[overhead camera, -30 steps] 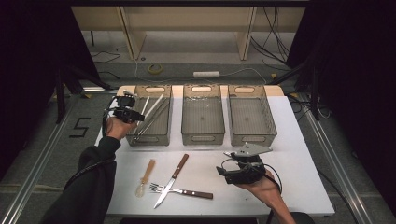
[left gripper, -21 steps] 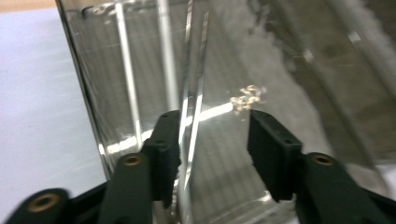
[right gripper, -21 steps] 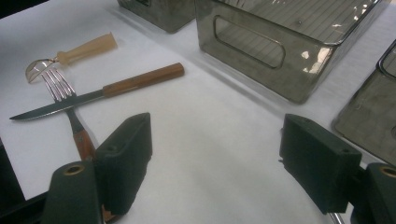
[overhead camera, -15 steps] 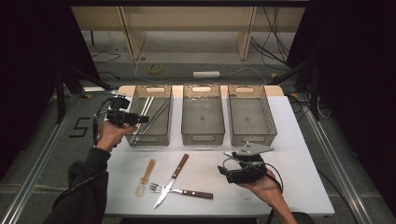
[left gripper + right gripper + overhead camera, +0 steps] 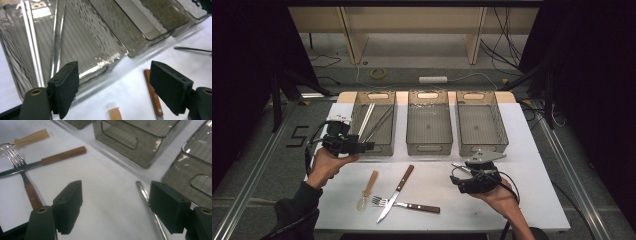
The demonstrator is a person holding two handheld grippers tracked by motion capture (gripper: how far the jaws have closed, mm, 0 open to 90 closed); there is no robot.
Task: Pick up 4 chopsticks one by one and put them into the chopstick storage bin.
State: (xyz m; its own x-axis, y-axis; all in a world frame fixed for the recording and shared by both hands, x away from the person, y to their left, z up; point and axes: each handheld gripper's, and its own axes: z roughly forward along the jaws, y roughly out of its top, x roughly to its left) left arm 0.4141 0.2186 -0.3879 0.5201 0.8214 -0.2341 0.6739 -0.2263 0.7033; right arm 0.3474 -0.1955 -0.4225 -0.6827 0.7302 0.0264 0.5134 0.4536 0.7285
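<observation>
White surface (image 5: 532,200) is noted with three bins; chopsticks (image 5: 373,120) lie in the left bin (image 5: 374,96). Left claw (image 5: 368,146) is held wide beside it, right claw (image 5: 458,166) wide over a metal utensil (image 5: 147,202). Sorting is judged underway; knife (image 5: 396,192), fork (image 5: 404,204) await grasping.

The high view sits above the person's side, looking forward and down over the whole white worktop (image 5: 532,200) plus the floor beyond. The left tool (image 5: 113,93) camera rides low and close, facing the left bin (image 5: 75,37) at a slant. The right tool (image 5: 115,210) camera hugs the worktop too (tilted a fair bit), facing the bins' near walls. All three views share the wooden-handled knife (image 5: 397,192).
</observation>
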